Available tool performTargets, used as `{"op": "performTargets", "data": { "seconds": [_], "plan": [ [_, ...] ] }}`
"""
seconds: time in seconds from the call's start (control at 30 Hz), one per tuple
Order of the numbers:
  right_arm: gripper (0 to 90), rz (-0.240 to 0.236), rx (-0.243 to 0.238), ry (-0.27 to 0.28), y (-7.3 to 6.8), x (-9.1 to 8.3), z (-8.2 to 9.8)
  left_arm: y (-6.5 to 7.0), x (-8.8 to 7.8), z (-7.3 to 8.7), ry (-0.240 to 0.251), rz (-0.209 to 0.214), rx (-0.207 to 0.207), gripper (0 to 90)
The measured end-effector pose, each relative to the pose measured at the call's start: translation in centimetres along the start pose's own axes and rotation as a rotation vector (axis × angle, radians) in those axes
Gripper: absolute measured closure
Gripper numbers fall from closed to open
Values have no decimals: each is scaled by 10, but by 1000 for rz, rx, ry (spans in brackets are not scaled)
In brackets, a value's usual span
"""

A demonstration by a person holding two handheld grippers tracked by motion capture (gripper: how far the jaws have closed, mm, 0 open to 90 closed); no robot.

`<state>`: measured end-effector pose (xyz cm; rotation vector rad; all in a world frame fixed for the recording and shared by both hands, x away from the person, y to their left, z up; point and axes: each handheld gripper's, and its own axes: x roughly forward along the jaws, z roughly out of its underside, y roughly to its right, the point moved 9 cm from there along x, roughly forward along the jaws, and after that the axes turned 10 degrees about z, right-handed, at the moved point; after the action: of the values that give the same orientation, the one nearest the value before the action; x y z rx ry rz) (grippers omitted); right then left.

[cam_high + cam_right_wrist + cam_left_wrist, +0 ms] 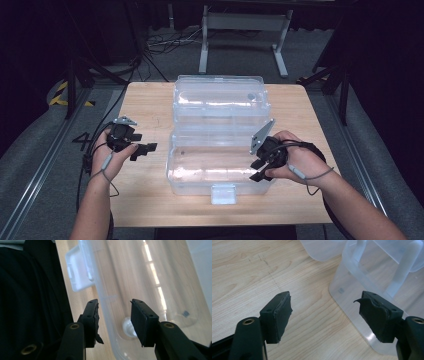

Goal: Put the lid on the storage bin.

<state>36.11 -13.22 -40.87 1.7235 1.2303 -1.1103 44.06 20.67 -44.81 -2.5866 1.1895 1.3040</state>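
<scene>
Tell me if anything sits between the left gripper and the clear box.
Nothing visible does. The left gripper hovers open over bare table, just off the left wall of the clear box.

A light wooden table (249, 270) spreads beneath and between the jaws, while beyond them a white metal frame (245, 30) and loose dark cables (165, 42) rest on grey carpet (40, 140).
</scene>
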Motion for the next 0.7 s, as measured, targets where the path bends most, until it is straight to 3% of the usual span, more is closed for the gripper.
{"op": "performTargets", "data": {
  "seconds": [0.27, 0.7],
  "plan": [
    [578, -31, -38, -5, -12, 10, -9, 3, 0, 0, -7, 4, 9, 262],
    [569, -39, -66, -122, -12, 37, 6, 7, -1, -3, 1, 23, 18, 253]
  ]
}}
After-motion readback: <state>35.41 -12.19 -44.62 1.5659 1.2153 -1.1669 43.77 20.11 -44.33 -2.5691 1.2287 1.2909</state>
